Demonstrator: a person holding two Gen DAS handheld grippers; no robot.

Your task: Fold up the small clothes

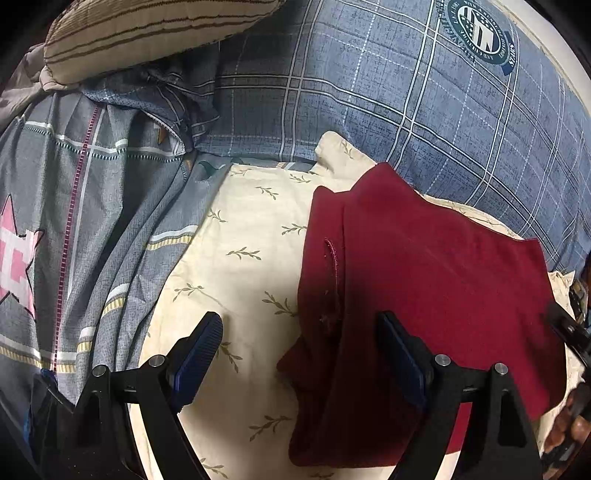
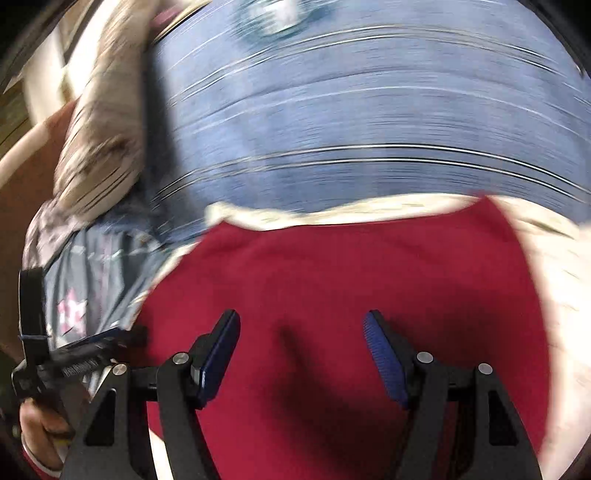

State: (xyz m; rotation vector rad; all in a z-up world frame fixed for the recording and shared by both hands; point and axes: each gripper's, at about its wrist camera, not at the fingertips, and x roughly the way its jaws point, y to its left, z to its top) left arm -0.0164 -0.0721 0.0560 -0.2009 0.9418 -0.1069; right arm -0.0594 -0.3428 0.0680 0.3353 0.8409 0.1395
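A dark red garment [image 1: 424,273] lies partly folded on a cream sheet with a leaf print [image 1: 240,240]; one flap lies over the rest, with a seam along its left side. My left gripper [image 1: 299,325] is open and empty above the garment's left edge: its right finger is over the red cloth, its left finger over the sheet. In the right wrist view, which is motion-blurred, the red garment [image 2: 332,280] fills the lower middle. My right gripper [image 2: 301,325] is open and empty just above it.
A blue plaid pillow [image 1: 424,92] with a round emblem lies behind the garment. A grey patterned quilt [image 1: 74,221] is bunched at the left, with a striped beige cushion [image 1: 147,26] behind it. The left gripper's body and a hand [image 2: 48,369] show at the right view's left edge.
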